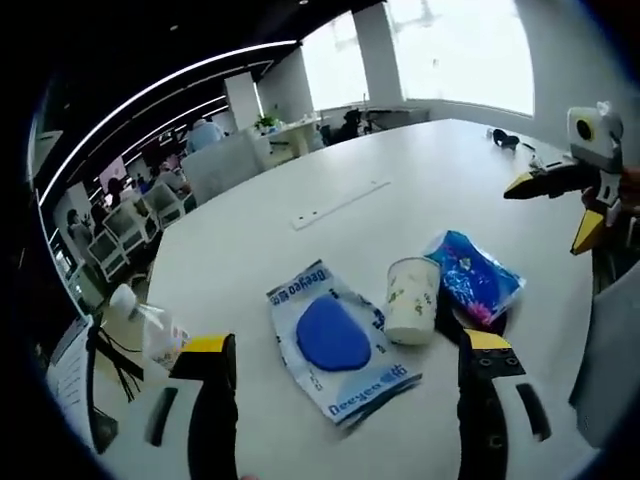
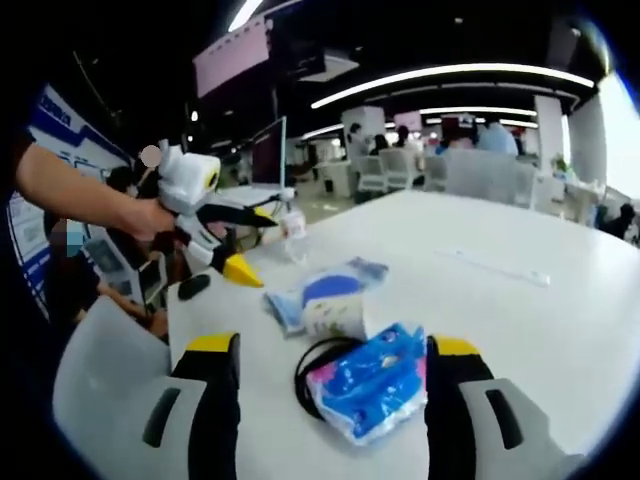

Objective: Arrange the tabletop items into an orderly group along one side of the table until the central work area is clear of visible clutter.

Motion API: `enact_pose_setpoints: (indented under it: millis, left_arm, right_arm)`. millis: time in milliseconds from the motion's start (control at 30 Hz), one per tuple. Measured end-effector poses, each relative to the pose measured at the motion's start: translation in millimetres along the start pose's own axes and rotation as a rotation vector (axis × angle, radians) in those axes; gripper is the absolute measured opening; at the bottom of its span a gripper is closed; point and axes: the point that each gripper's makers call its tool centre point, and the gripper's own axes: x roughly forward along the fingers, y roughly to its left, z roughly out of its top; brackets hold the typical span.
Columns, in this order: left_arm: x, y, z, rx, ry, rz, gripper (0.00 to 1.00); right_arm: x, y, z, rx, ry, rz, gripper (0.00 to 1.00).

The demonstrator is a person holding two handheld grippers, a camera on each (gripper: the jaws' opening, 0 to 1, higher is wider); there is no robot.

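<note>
Barely begun: paper cup (image 1: 411,300), blue tissue pack (image 1: 474,275), Deeyeo wipes pouch (image 1: 338,339) and black cable (image 2: 312,375) clustered mid-table (image 1: 300,170); left gripper (image 1: 350,365) and right gripper (image 2: 330,370) spread wide, empty, nothing yet lined along an edge.

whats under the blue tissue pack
A black ring-shaped thing, maybe a cable loop, pokes out from beneath the blue tissue pack on the cup's side, lying on the white table. The part the pack covers is hidden, so its full shape cannot be told.
</note>
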Motion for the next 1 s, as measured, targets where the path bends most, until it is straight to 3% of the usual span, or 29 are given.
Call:
enact_pose_setpoints:
  millis: [633,1000]
  left_arm:
    - [21,-12.6,-3.7,0.022,0.044,-0.05,0.89]
    - [33,-24.4,-8.7,0.047,0.073,-0.091,0.87]
  right_arm:
    - [-4,-7,-26.1,0.08,0.008,-0.008,0.72]
    - [-6,-8,-27.3,0.093,-0.032,-0.011,0.74]
